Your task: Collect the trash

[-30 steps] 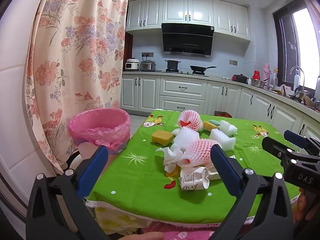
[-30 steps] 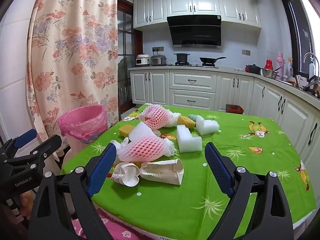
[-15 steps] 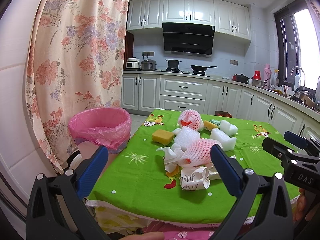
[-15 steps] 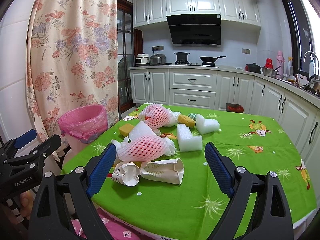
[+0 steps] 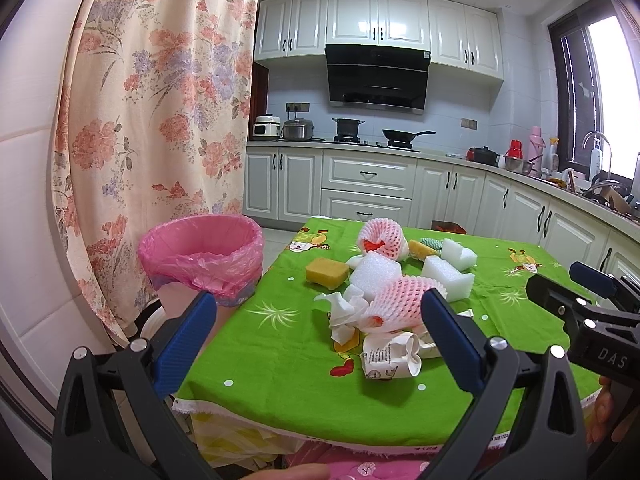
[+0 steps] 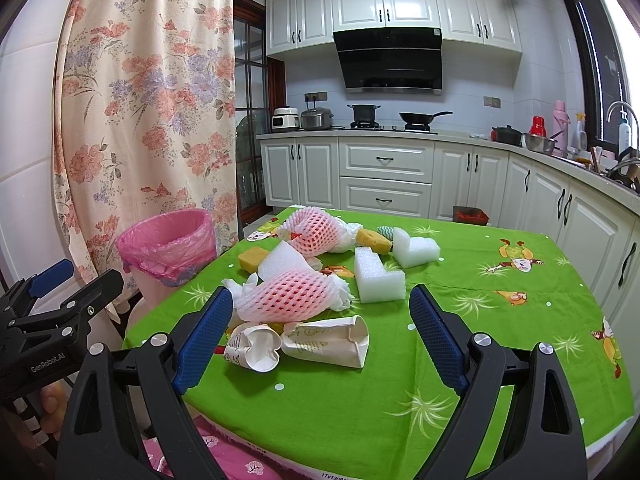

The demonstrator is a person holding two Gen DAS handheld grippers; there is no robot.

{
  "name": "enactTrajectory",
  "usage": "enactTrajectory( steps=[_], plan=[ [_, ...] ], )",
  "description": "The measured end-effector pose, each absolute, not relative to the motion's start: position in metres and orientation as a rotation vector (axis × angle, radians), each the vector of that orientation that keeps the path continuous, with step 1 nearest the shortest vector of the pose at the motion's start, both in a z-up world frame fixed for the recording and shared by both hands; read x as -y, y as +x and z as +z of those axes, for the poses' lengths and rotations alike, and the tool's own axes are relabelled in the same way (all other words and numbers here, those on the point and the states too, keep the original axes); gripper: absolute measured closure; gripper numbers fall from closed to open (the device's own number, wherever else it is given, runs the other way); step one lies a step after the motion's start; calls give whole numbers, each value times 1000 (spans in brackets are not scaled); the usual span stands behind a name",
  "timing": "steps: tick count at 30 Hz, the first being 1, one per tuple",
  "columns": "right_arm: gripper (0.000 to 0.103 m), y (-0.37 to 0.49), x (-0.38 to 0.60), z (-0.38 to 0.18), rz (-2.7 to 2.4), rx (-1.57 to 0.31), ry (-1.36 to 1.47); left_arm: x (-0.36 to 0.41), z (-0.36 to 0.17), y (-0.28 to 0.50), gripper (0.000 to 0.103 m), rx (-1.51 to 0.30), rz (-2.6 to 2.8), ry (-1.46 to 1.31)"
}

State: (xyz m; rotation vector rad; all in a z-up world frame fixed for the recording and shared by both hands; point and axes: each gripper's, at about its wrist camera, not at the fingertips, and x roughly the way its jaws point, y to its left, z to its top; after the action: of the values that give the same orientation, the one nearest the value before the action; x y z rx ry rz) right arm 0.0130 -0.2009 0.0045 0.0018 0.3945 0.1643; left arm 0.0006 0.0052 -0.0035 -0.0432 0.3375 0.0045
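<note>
A heap of trash lies on the green tablecloth point(image 5: 280, 364) point(image 6: 460, 344): crushed paper cups point(image 5: 390, 356) point(image 6: 324, 342), two pink foam fruit nets point(image 5: 400, 302) point(image 6: 290, 300), white foam blocks point(image 5: 446, 274) point(image 6: 376, 276), yellow sponges point(image 5: 326, 272) point(image 6: 252, 258) and crumpled tissue point(image 5: 344, 312). A bin with a pink bag point(image 5: 202, 254) point(image 6: 170, 246) stands left of the table. My left gripper point(image 5: 316, 340) is open and empty, short of the table's near edge. My right gripper point(image 6: 318, 334) is open and empty, its blue pads either side of the cups but nearer the camera.
A floral curtain point(image 5: 160, 120) hangs at the left behind the bin. Kitchen cabinets and a counter point(image 6: 384, 176) with pots run along the back and right. A pink patterned cloth point(image 5: 360, 464) lies below the table's near edge.
</note>
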Motion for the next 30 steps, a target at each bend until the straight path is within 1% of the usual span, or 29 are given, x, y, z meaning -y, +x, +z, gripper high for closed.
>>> enactTrajectory(
  steps=[30],
  plan=[
    [18,13,200,4,168,-396,4,-13,-3,-6,4,-333,10,-43]
  ],
)
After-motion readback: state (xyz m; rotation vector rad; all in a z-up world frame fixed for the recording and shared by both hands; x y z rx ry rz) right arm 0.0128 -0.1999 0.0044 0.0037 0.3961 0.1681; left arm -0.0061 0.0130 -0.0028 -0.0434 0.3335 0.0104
